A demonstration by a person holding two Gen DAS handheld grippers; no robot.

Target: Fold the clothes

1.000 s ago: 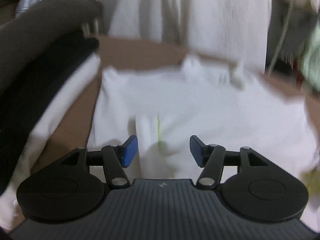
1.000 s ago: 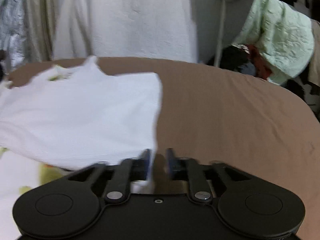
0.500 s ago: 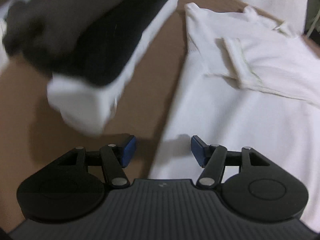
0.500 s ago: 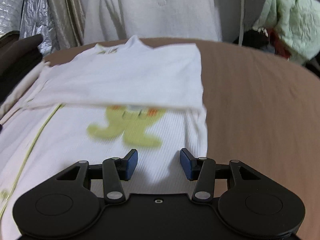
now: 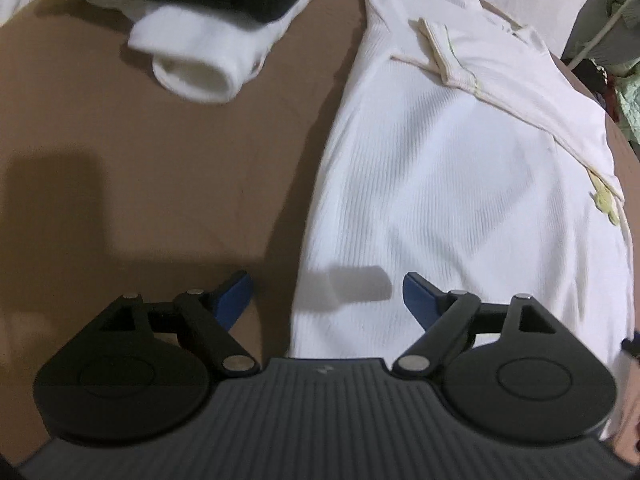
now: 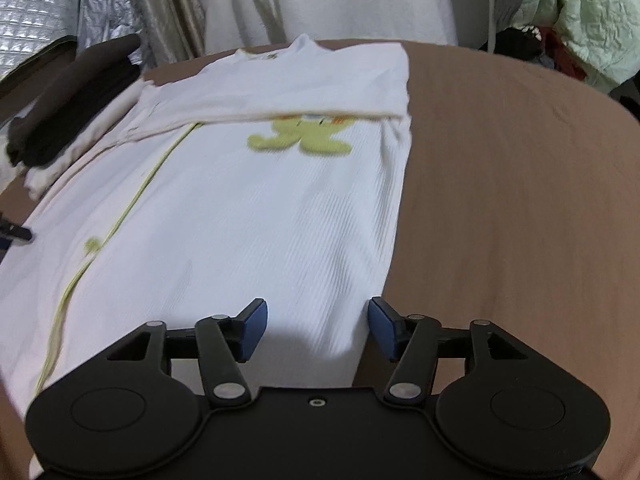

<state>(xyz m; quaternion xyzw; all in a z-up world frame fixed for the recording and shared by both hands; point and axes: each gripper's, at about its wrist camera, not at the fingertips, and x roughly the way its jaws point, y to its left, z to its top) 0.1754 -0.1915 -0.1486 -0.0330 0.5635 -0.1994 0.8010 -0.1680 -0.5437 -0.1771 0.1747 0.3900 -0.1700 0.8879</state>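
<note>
A white ribbed garment with a yellow-green print lies flat on the brown table, its far part folded over toward me. In the left wrist view the same garment shows its left edge and a folded sleeve. My left gripper hovers over the garment's near left edge, jaws opening, nothing between the pads. My right gripper hangs above the near right edge, jaws opening too, with cloth below but not pinched.
A stack of folded dark and white clothes sits on the table left of the garment, also in the right wrist view as the stack. Hanging white fabric and a green quilt are behind the table. Bare brown surface lies to the left.
Both grippers drew back toward the garment's near end and widened their jaws. The right one let go of the cloth edge it pinched a second ago, leaving the far part folded over.
</note>
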